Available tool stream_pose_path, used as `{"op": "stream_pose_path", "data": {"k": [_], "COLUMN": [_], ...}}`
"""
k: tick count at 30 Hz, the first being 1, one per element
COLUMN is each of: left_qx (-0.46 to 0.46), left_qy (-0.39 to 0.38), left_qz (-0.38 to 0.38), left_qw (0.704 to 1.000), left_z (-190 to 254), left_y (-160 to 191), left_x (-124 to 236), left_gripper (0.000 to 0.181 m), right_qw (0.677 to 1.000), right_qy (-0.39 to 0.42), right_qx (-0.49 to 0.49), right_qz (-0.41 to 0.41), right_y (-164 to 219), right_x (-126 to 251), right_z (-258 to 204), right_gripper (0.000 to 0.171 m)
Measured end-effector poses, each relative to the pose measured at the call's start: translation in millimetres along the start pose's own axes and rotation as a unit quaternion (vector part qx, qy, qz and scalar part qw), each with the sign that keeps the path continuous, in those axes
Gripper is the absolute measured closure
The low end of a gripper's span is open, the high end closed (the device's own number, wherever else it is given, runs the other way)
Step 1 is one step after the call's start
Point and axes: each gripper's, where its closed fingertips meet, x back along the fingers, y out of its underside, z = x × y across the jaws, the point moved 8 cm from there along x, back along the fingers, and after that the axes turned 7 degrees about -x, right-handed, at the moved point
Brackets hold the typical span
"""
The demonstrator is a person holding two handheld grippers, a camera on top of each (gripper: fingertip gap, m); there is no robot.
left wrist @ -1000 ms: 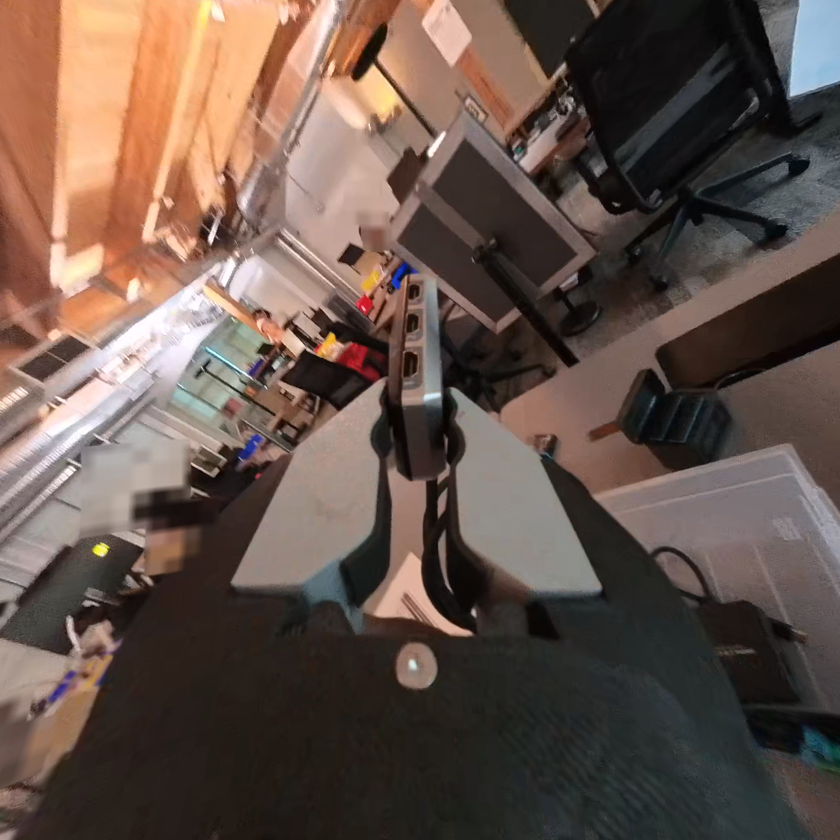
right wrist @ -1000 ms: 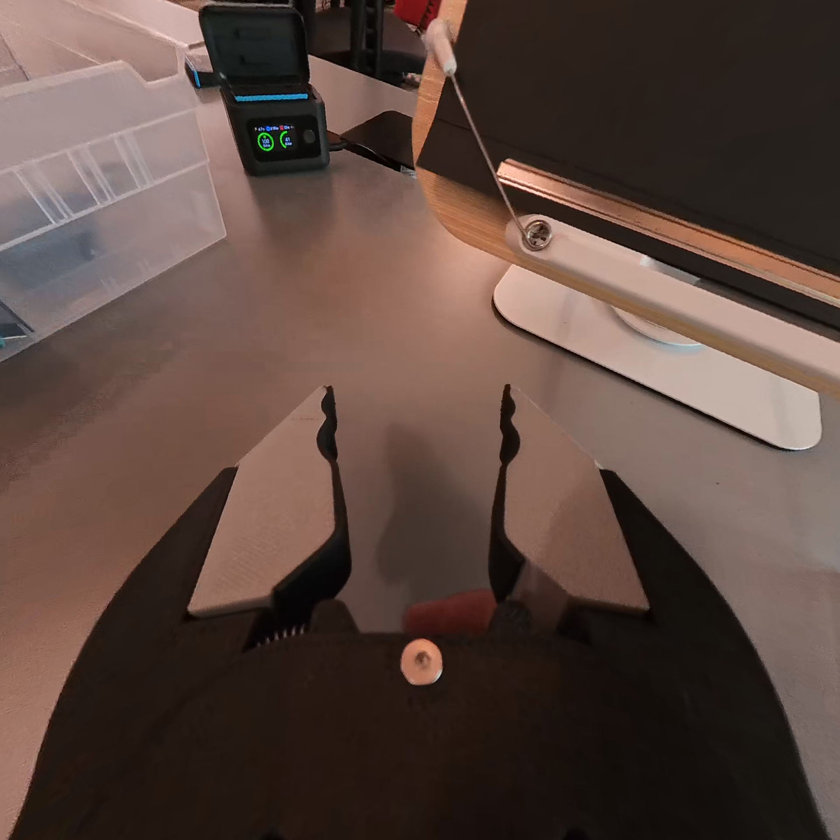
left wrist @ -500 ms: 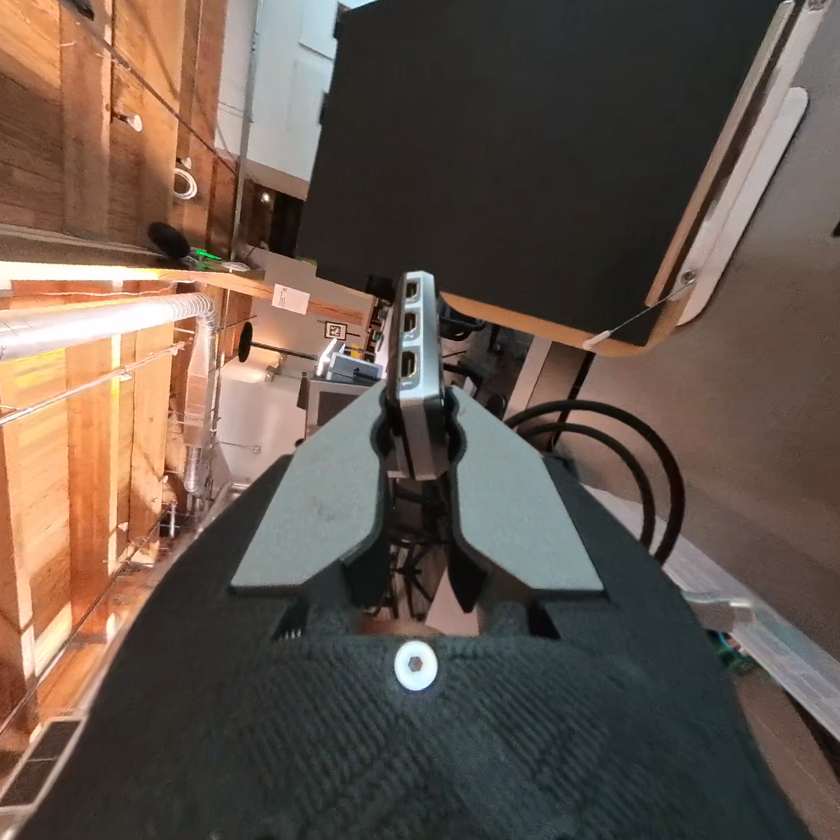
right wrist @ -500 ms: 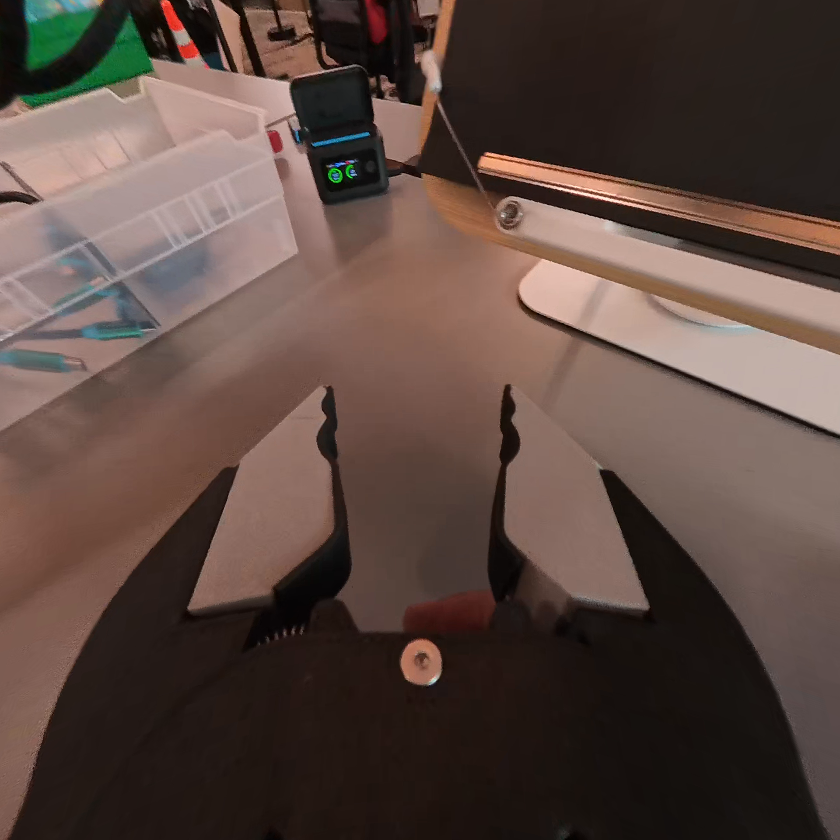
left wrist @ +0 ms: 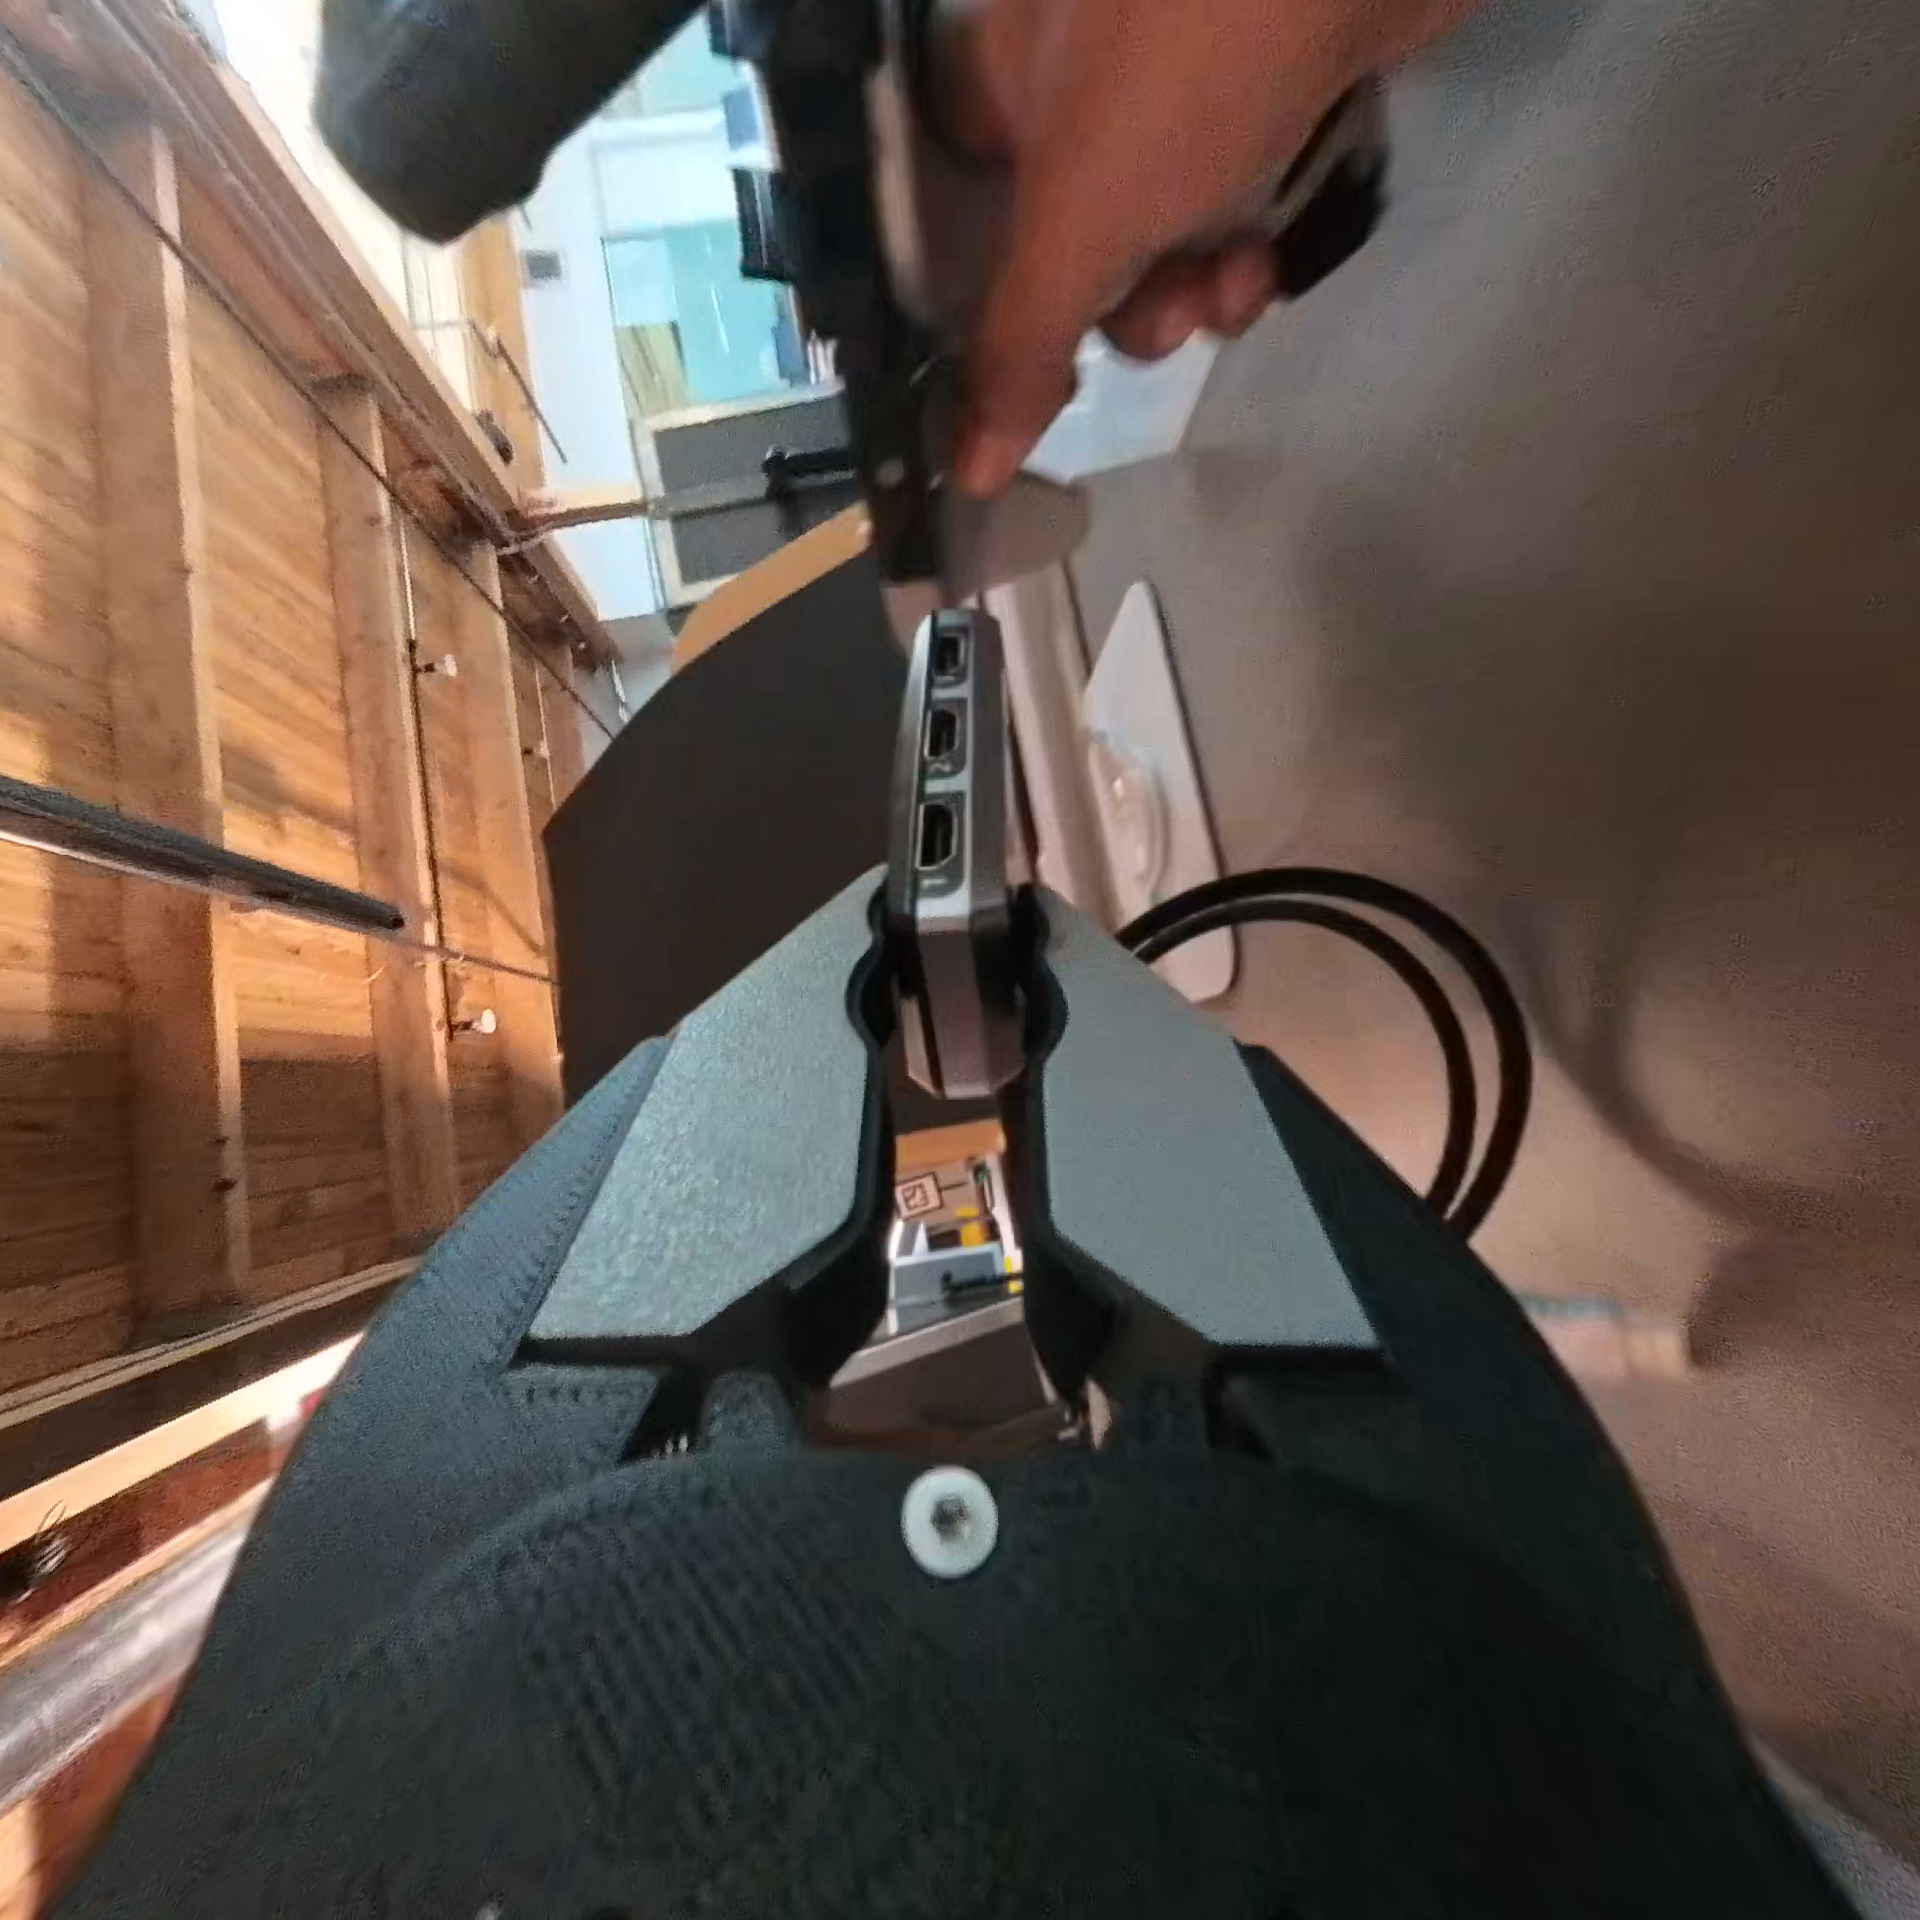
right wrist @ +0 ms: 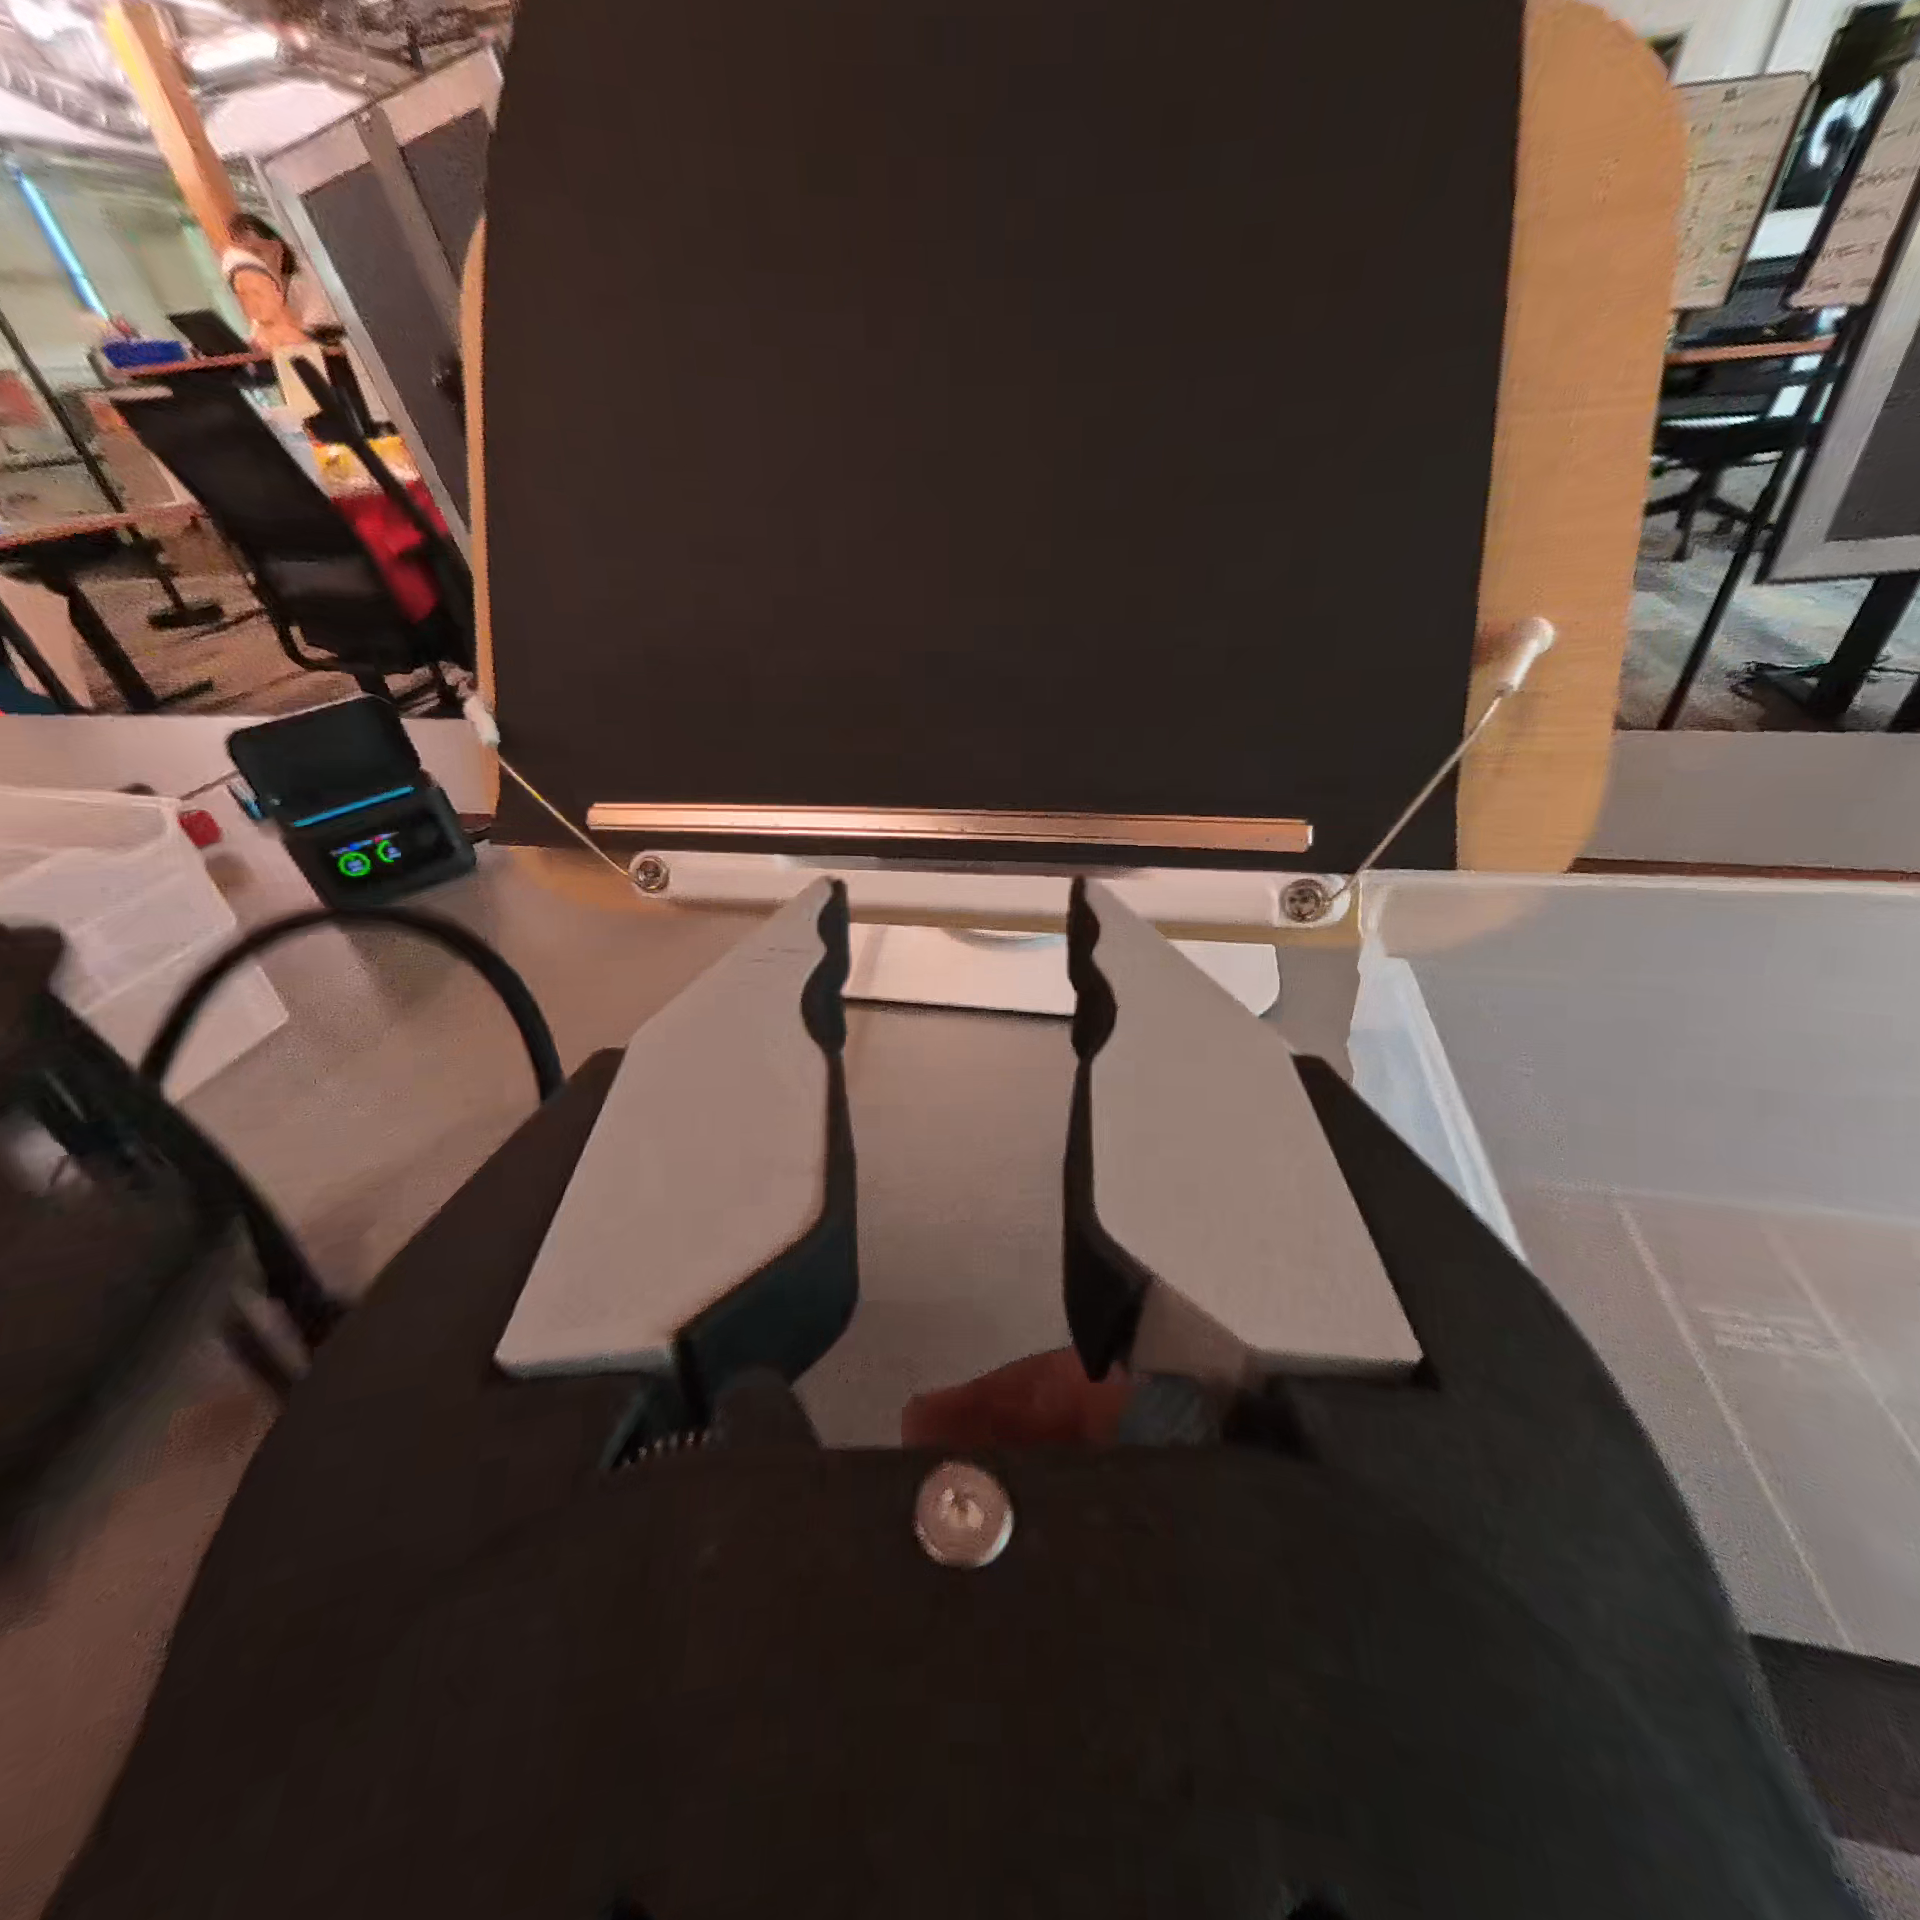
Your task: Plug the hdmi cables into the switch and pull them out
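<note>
Gripping the grey switch (left wrist: 951, 883) by its near end, the left claw (left wrist: 956, 966) is pressed tight on both of its flat sides. The switch is held up off the grey surface (left wrist: 1558, 675), standing on its thin edge, with three ports seen in a row along that edge. No plug is seen in any of these three ports. Just past the far tip of the switch, a person's hand (left wrist: 1091, 208) is seen with the other claw in it, blurred. Two black cables (left wrist: 1455, 997) are looped beside the left claw, near the surface; their ends are hidden.

The right claw (right wrist: 956, 914) is held partly open with nothing between its fingers (right wrist: 717, 1143). It is pointed at a black board on a white stand (right wrist: 997, 416). A clear plastic bin (right wrist: 1662, 1195) is set on the surface just to its right, and what is in it cannot be told. Another clear bin (right wrist: 94, 894) is seen at the far left, partly hidden. A small black case with a lit screen (right wrist: 364, 821) is set near that bin. A black cable loop (right wrist: 343, 935) is seen to the left of the right claw.
</note>
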Motion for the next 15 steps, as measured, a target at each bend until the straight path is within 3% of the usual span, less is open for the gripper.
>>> {"op": "stream_pose_path", "data": {"k": [4, 8, 11, 15], "left_qx": [0.019, 0.110, 0.136, 0.228], "left_qy": [0.050, 0.150, 0.160, 0.152], "left_qz": [0.039, 0.061, 0.038, 0.037], "left_qw": [0.998, 0.981, 0.977, 0.961], "left_z": [44.8, 72.7, 78.2, 62.4], "left_y": [-45.3, -67.8, -68.7, -58.4], "left_x": [2.1, 13.2, 17.5, 19.4], "left_gripper": [0.163, 0.162, 0.158, 0.140], "right_qw": [0.999, 0.995, 0.994, 0.993], "right_qy": [-0.017, -0.039, -0.053, -0.058], "right_qx": [0.038, 0.084, 0.090, 0.089], "right_qz": [-0.016, -0.028, -0.040, -0.060], "right_y": [4.9, 10.9, 14.4, 19.3], "right_x": [-2.8, -4.1, -5.8, -8.4], "right_z": [-13.3, -27.8, -32.4, -32.0], "right_gripper": [0.132, 0.129, 0.128, 0.125]}}
